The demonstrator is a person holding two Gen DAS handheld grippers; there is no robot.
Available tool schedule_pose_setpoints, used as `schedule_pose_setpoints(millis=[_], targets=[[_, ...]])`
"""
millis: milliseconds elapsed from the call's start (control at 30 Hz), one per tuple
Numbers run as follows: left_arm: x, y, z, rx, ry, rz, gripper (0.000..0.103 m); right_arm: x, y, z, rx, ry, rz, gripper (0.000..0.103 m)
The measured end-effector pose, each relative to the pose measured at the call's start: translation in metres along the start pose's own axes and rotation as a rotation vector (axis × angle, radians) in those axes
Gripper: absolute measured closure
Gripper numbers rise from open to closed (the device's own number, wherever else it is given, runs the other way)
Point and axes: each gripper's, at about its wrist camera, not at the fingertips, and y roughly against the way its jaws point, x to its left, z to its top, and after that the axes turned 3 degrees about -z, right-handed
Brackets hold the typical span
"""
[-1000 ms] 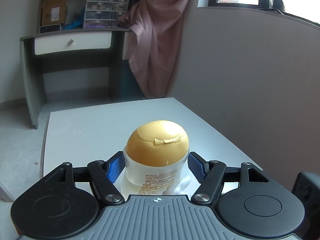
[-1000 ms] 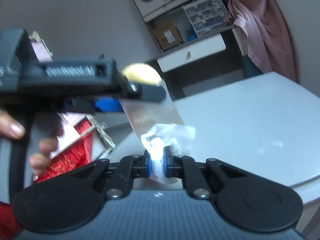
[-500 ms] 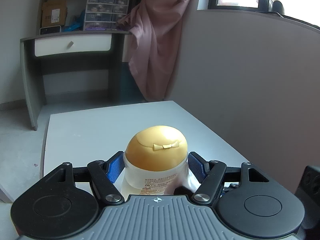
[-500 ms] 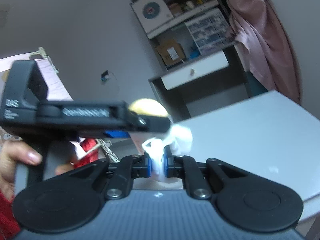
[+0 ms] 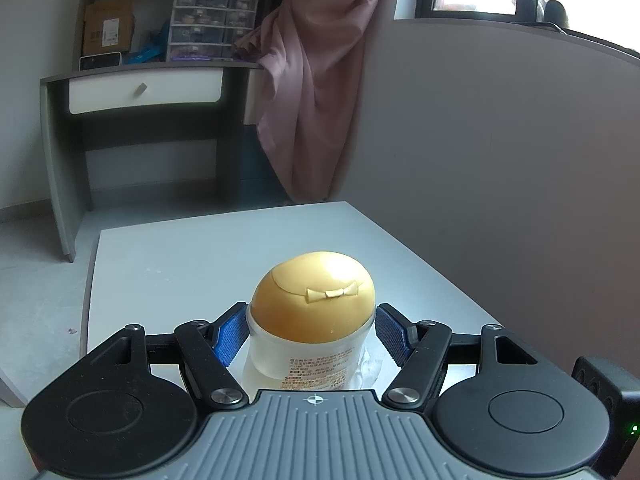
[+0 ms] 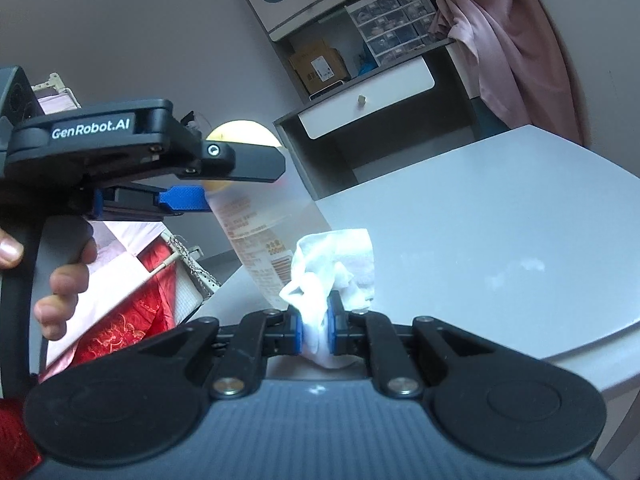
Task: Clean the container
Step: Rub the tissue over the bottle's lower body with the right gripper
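Observation:
A clear plastic bottle with a domed yellow cap [image 5: 314, 300] sits between my left gripper's [image 5: 312, 332] blue pads, which are shut on its neck. It hangs tilted above the white table [image 5: 192, 256]. In the right wrist view the bottle [image 6: 260, 232] slants down from the left gripper [image 6: 184, 198]. My right gripper [image 6: 316, 326] is shut on a crumpled white cloth [image 6: 336, 264], which presses against the bottle's lower side. A bit of the cloth [image 5: 370, 366] shows in the left wrist view.
A grey desk with a white drawer [image 5: 144, 92] and shelves stands beyond the table. A pink curtain [image 5: 316, 92] hangs by a grey wall [image 5: 500, 160] along the table's right. Red fabric [image 6: 120, 320] lies left of the table. Small white specks [image 6: 520, 268] mark the tabletop.
The right gripper and its cloth have moved down the bottle's side toward the base. The left gripper has held the bottle nearly still.

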Motion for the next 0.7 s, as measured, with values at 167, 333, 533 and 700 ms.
schedule_pose_setpoints(millis=[167, 333, 533, 700], targets=[[-0.001, 0.0, 0.002, 0.002, -0.001, 0.0, 0.034, 0.002, 0.009, 0.014, -0.053, -0.022, 0.032, 0.091], [-0.002, 0.0, 0.003, 0.004, -0.002, -0.001, 0.034, 0.009, 0.019, 0.029, -0.115, -0.005, 0.068, 0.091], [-0.004, 0.0, 0.002, 0.005, -0.009, 0.001, 0.034, 0.006, 0.016, 0.026, -0.103, -0.002, 0.063, 0.091], [-0.003, 0.0, 0.002, 0.005, -0.007, -0.001, 0.034, -0.004, 0.007, 0.012, -0.048, -0.015, 0.03, 0.091]])
